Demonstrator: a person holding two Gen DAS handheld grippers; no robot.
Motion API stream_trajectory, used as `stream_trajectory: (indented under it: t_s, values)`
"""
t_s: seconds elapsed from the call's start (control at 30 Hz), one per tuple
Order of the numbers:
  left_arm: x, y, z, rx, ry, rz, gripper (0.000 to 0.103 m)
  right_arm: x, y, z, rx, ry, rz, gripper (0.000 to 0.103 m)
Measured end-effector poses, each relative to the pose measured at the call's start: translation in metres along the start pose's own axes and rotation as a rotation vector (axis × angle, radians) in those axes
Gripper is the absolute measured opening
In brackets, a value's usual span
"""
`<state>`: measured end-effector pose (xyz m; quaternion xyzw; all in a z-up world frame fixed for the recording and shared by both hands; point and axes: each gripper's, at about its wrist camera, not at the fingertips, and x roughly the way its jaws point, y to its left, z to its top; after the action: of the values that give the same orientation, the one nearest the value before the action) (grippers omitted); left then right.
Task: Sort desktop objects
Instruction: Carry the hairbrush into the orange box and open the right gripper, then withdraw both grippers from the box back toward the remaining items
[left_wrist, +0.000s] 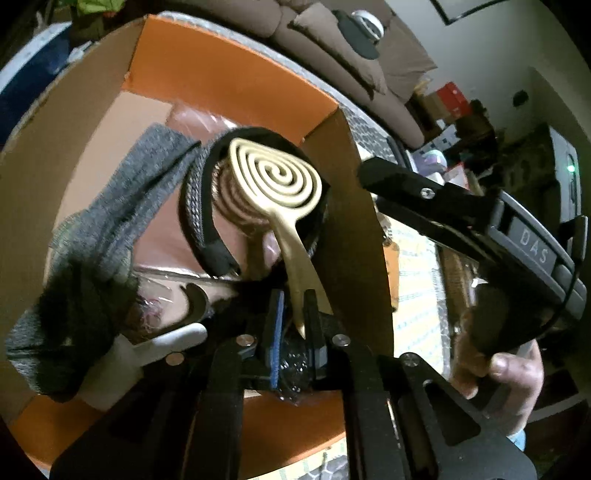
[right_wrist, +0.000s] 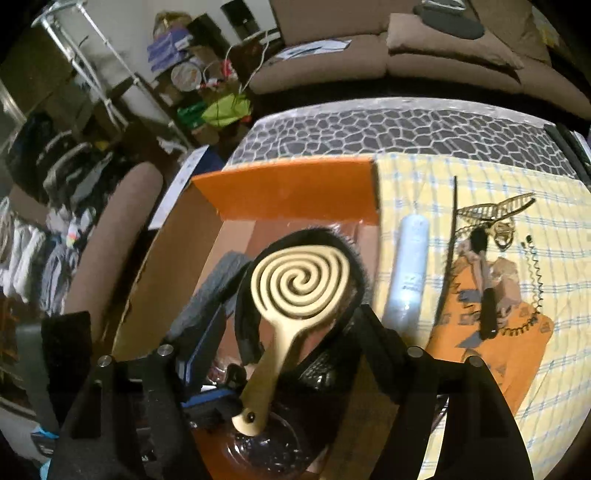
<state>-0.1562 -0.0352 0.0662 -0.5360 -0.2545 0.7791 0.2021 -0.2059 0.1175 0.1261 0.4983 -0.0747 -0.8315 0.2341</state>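
Nearest you, your left tongs (left_wrist: 295, 325) pinch the brush (left_wrist: 275, 177) by its handle tip (jaws narrow). Its long axis runs straight ahead, spiral head farthest, over the orange box (left_wrist: 221, 77). Your right tongs (right_wrist: 280, 369) stand wide around the handle, pads clear of it.
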Motion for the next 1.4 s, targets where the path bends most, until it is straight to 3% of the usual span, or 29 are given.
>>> stream_trajectory:
  t_s: [0.1, 0.33, 0.57, 0.77, 1.2, 1.27, 1.4]
  values:
    - [-0.008, -0.001, 0.001, -0.013, -0.032, -0.017, 0.040, -0.008, -0.006, 0.002, 0.017, -0.018, 0.008, 0.073]
    - [-0.020, -0.012, 0.009, 0.041, -0.078, 0.006, 0.051, -0.016, -0.017, 0.000, 0.035, -0.027, 0.000, 0.073]
    - [0.011, -0.043, 0.001, 0.251, -0.033, 0.231, 0.051, -0.020, -0.031, -0.003, 0.067, -0.030, -0.001, 0.074]
    - [0.036, -0.054, -0.005, 0.355, 0.006, 0.347, 0.051, -0.019, -0.030, -0.003, 0.056, -0.021, 0.002, 0.074]
    - [0.022, -0.006, 0.010, 0.253, 0.011, 0.429, 0.048, -0.021, -0.028, -0.005, 0.053, -0.021, 0.004, 0.073]
    - [0.018, -0.002, 0.012, 0.226, 0.000, 0.419, 0.048, -0.022, -0.027, -0.006, 0.053, -0.020, 0.003, 0.073]
    - [0.004, -0.006, 0.013, 0.191, -0.047, 0.327, 0.050, -0.022, -0.028, -0.006, 0.053, -0.024, 0.003, 0.074]
